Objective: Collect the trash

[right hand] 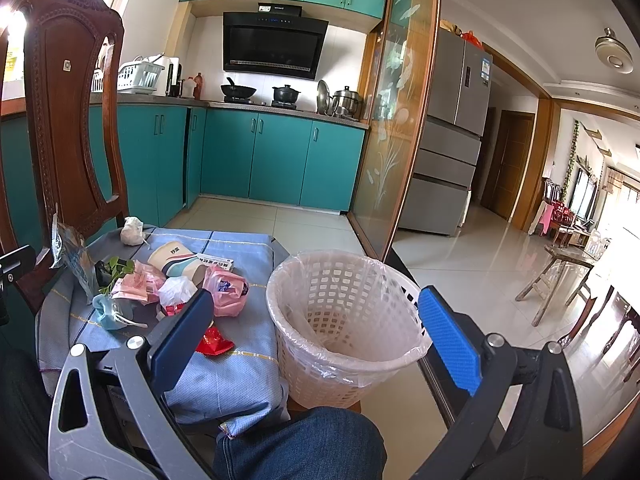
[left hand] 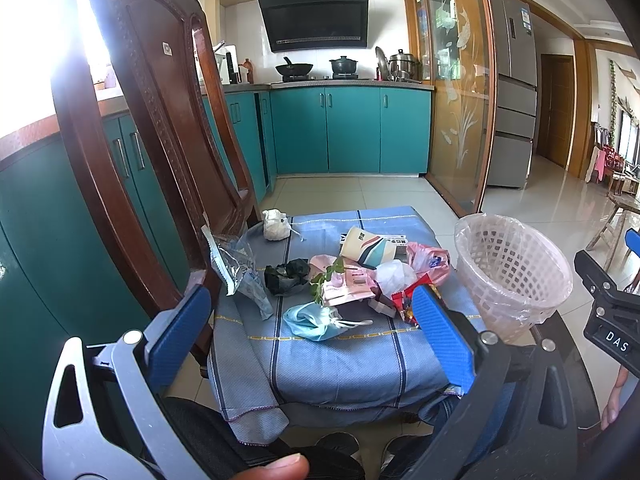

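Trash lies heaped on a small table under a blue checked cloth (left hand: pixel 340 360): a blue face mask (left hand: pixel 312 320), a black crumpled wrapper (left hand: pixel 286 276), pink packets (left hand: pixel 344 284), a paper cup (left hand: pixel 368 248), a pink bag (left hand: pixel 430 260), a red wrapper (right hand: pixel 214 342), a white wad (left hand: pixel 275 225) and a clear foil bag (left hand: pixel 240 268). A white lattice bin (right hand: pixel 344 320) with a clear liner stands at the table's right. My left gripper (left hand: pixel 308 312) hovers open in front of the heap. My right gripper (right hand: pixel 316 312) is open above the bin's near rim. Neither holds anything.
A carved wooden chair (left hand: pixel 152 152) stands against the table's left side. Teal kitchen cabinets (left hand: pixel 352 132) line the back. A glass sliding door (right hand: pixel 396 140) and a fridge (right hand: pixel 452 140) are to the right. A person's knee in jeans (right hand: pixel 304 444) sits below the table.
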